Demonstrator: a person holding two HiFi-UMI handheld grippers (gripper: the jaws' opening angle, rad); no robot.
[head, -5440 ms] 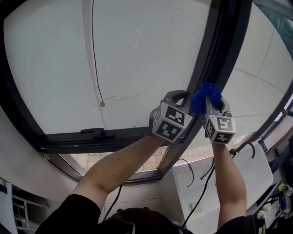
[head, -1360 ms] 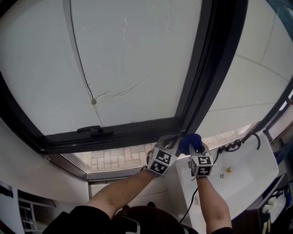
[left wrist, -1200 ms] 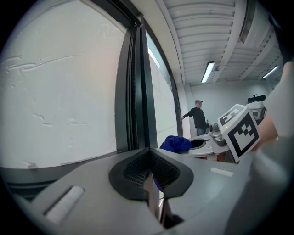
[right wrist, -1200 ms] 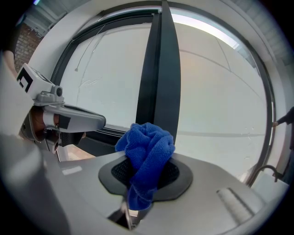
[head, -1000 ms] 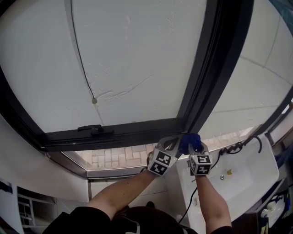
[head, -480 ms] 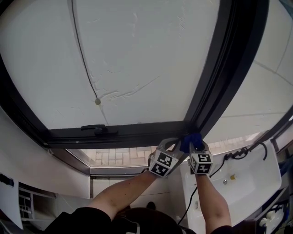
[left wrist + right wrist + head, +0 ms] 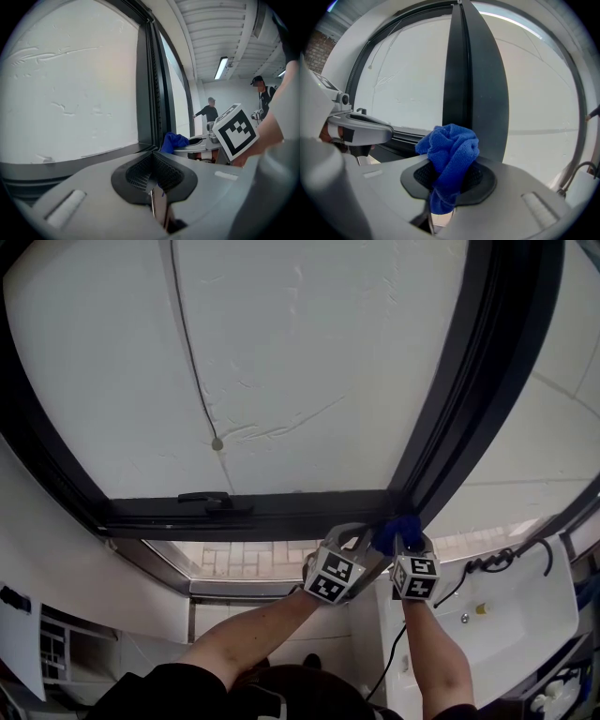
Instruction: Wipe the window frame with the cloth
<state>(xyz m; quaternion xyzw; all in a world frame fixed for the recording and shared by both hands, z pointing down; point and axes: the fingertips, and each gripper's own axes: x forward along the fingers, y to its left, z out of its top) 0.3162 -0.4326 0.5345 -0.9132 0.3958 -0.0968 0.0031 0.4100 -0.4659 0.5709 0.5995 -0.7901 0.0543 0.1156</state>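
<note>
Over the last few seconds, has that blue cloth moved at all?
Yes. The blue cloth, clamped in the right gripper, has slid down the upright frame bar to the corner where it meets the lower bar.

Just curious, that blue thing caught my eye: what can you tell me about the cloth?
The blue cloth is a small, fuzzy, knit-looking rag, bunched into a crumpled wad. The right gripper is shut on its lower end, so the wad bulges past the jaws. It sits at the foot of the dark upright window frame bar, seemingly touching it.
</note>
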